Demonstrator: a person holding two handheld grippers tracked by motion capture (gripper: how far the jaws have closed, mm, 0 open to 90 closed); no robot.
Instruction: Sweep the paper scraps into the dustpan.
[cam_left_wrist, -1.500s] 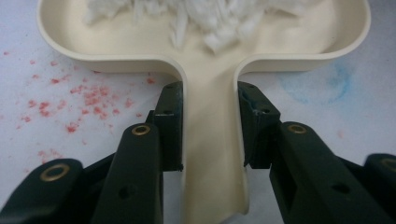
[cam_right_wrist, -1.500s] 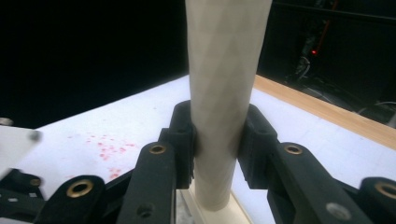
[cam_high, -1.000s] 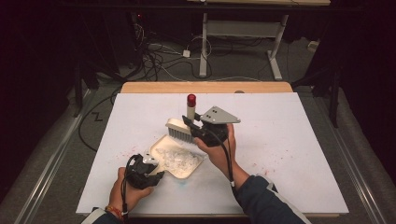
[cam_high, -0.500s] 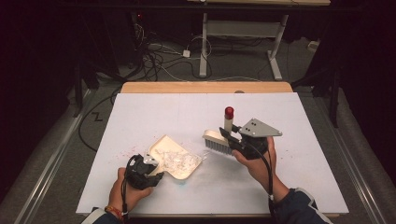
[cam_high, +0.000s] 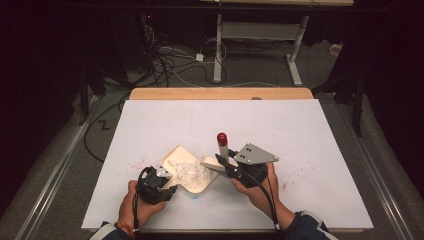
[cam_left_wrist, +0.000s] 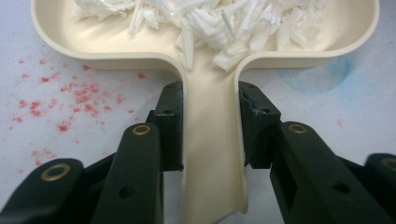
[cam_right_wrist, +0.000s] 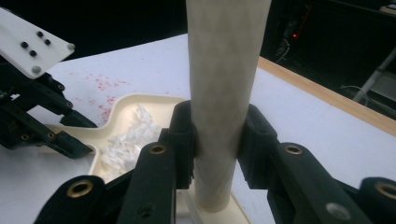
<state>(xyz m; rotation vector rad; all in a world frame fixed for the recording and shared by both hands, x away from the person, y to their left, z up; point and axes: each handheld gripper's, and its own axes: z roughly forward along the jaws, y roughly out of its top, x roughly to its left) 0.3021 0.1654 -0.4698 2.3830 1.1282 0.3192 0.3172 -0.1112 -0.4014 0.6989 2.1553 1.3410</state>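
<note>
1. Dark room, cables on the floor (cam_high: 175, 55) behind; white worktop (cam_high: 150, 130) with a wooden far edge, red specks scattered on it near the dustpan.
2. Cream dustpan (cam_high: 187, 172) lies on the worktop at front centre, pan part loaded with white shredded paper (cam_high: 189, 172).
3. Left tool (cam_high: 165, 176) at front left, held in the left hand (cam_high: 136, 207); in the left gripper view both jaws are clamped on the dustpan handle (cam_left_wrist: 212, 154), one pad on each side, pan stretching away ahead.
4. Faint blue smudge (cam_left_wrist: 322, 77) on the worktop just right of the handle in the left gripper view.
5. Right tool (cam_high: 225, 165) just right of the dustpan, held in the right hand (cam_high: 257, 192), grey three-cornered plate on top.
6. Right tool jaws are closed round the cream brush handle (cam_right_wrist: 224, 93); the handle stands roughly upright, red cap (cam_high: 222, 137) at its top.
7. Brush head (cam_high: 210, 162) sits at the right edge of the dustpan; bristles hidden, contact with the paper can't be told.
8. The two tools are near each other, not touching.
</note>
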